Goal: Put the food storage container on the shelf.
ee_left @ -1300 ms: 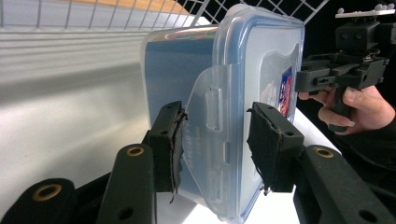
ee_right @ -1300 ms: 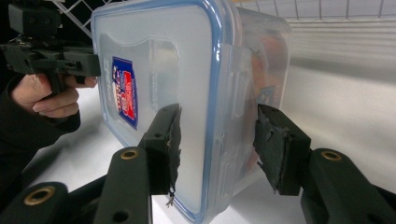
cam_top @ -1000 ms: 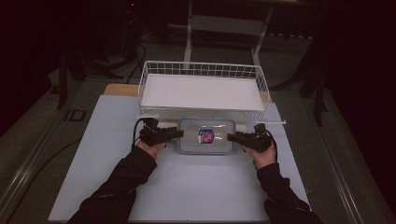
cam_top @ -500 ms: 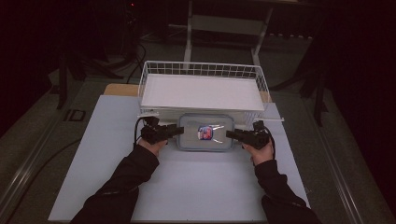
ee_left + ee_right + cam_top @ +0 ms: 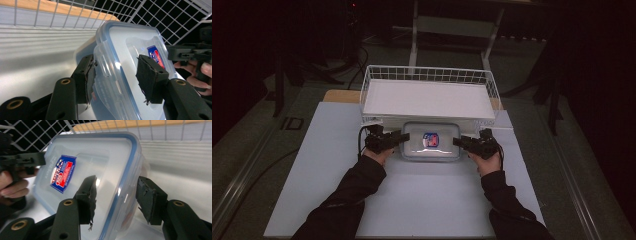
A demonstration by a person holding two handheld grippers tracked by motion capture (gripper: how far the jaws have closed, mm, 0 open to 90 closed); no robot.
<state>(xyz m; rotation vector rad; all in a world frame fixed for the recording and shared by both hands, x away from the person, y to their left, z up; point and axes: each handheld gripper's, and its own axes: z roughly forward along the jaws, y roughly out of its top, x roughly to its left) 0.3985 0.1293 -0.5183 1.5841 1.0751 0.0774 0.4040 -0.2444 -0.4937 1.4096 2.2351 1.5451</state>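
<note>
Centrally, lidded plastic box [image 5: 431,141] with blue-red label [image 5: 430,140], before white wire basket [image 5: 428,75].

This is looking like a dim recording lab rather than a home: a white board [image 5: 412,200] is covering a bench, cables [image 5: 242,185] are trailing over grey floor, and metal stands [image 5: 414,30] are standing in darkness behind.

Both forearms in dark sleeves enter from the near edge, angled inward. Left gripper [image 5: 398,139] points right, level, held from below by the left hand [image 5: 378,154]; its jaws have just been opening and stand apart. Right gripper [image 5: 462,143] points left, facing it, in the right hand [image 5: 484,161]; jaws part-open, pads not pressing.
</note>
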